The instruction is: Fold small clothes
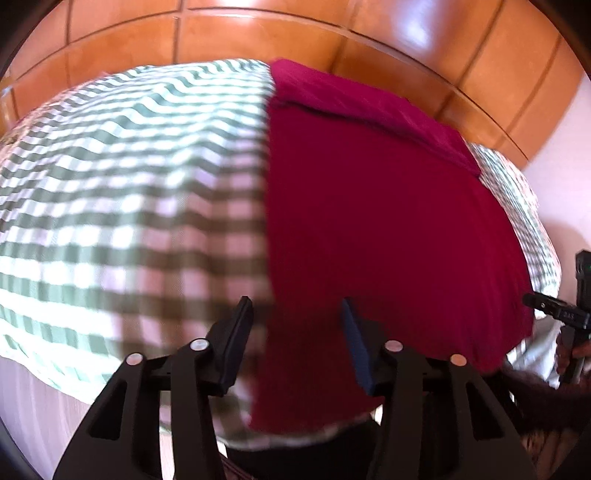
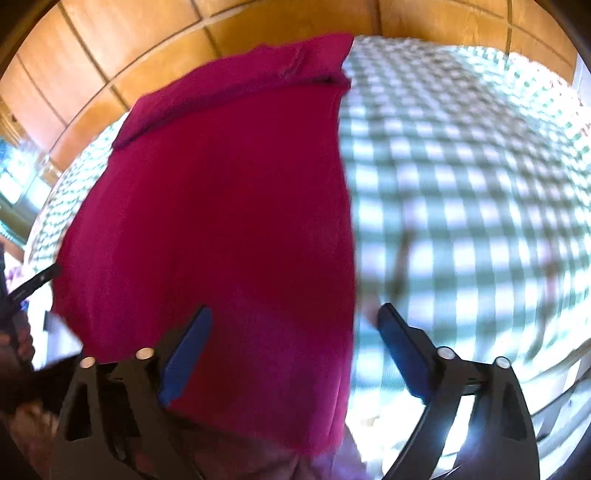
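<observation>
A magenta garment [image 1: 388,221] lies flat on the green-and-white checked cloth [image 1: 129,184], with a folded band along its far edge. My left gripper [image 1: 295,306] is open and empty, hovering over the garment's near left edge. In the right wrist view the same garment [image 2: 221,221] fills the left half. My right gripper [image 2: 295,314] is open wide and empty, above the garment's near right edge. The right gripper also shows at the right edge of the left wrist view [image 1: 561,314]. The left gripper shows at the left edge of the right wrist view [image 2: 33,284].
The checked cloth [image 2: 461,184] covers a raised surface. Orange-brown tiled floor [image 1: 332,33] lies beyond its far edge. A pale wall [image 1: 565,184] stands at the right. Both views are motion-blurred.
</observation>
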A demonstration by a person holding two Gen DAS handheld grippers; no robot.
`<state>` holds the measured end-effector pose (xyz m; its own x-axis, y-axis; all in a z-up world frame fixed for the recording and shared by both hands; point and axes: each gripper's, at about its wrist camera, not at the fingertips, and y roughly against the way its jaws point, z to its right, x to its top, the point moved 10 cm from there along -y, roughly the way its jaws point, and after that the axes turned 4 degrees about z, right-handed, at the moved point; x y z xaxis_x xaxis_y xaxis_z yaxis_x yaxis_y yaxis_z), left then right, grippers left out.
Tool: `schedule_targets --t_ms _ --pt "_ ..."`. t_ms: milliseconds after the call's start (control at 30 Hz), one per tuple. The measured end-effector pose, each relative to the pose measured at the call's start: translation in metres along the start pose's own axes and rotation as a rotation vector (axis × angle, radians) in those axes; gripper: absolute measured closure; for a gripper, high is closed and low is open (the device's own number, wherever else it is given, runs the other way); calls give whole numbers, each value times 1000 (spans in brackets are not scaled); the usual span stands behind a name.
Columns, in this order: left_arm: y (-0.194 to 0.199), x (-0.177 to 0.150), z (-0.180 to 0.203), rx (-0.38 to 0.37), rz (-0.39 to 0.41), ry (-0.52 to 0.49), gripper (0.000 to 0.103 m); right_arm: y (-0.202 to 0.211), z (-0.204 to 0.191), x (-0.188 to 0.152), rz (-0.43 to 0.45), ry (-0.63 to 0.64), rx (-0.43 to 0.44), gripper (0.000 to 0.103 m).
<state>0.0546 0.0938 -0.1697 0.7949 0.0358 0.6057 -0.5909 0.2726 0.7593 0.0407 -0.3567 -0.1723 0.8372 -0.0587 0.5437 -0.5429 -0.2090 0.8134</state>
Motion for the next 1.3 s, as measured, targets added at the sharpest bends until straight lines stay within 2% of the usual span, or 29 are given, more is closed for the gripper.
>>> schedule_targets --t_ms 67,100,133,167,233,400,567,667,833,900,933,967,1000,1033,1067,1133,1233,1300 --pt "-2 -7 8 -5 -20 -32 80 0 -2 -9 -27 9 3 42" --pt "-3 -8 11 -4 -24 -48 84 -1 -2 -10 -30 9 3 48" --pt "-1 -8 13 -4 -22 -55 89 -2 -2 -10 -36 7 3 64" --pt "1 -7 15 -9 -19 -59 91 -2 -2 -7 -40 3 13 78" --pt "8 2 19 -38 0 -63 92 2 -7 3 -28 -8 50 94" --pt "26 36 28 -178 54 18 92 16 -21 45 65 -59 149 94" --pt "26 89 25 -272 113 112 96 8 -15 89 123 -116 179 94" --pt "13 118 23 -277 139 131 97 -1 -1 119 154 -164 175 94" --pt "-23 165 10 -225 141 177 96 -24 13 163 172 -221 160 94" --pt "-38 182 3 -199 132 221 87 -32 15 176 171 -243 183 88" --pt "-45 192 0 -193 132 244 78 -34 16 181 168 -262 200 73" --pt "-49 197 -5 -186 137 267 64 -35 16 186 171 -282 228 48" --pt "-50 202 -11 -176 149 290 56 -33 15 193 198 -311 262 39" --pt "-49 205 -19 -162 166 320 42 -30 16 196 215 -321 264 27" --pt "-47 205 -27 -153 179 346 39 -25 20 199 242 -327 248 16" --pt "-46 199 -41 -156 178 367 39 -14 26 196 273 -332 229 10" --pt "-43 173 -52 -155 154 352 39 -5 41 180 271 -347 205 10" --pt "-39 148 -50 -181 131 324 39 0 49 158 260 -331 173 10"
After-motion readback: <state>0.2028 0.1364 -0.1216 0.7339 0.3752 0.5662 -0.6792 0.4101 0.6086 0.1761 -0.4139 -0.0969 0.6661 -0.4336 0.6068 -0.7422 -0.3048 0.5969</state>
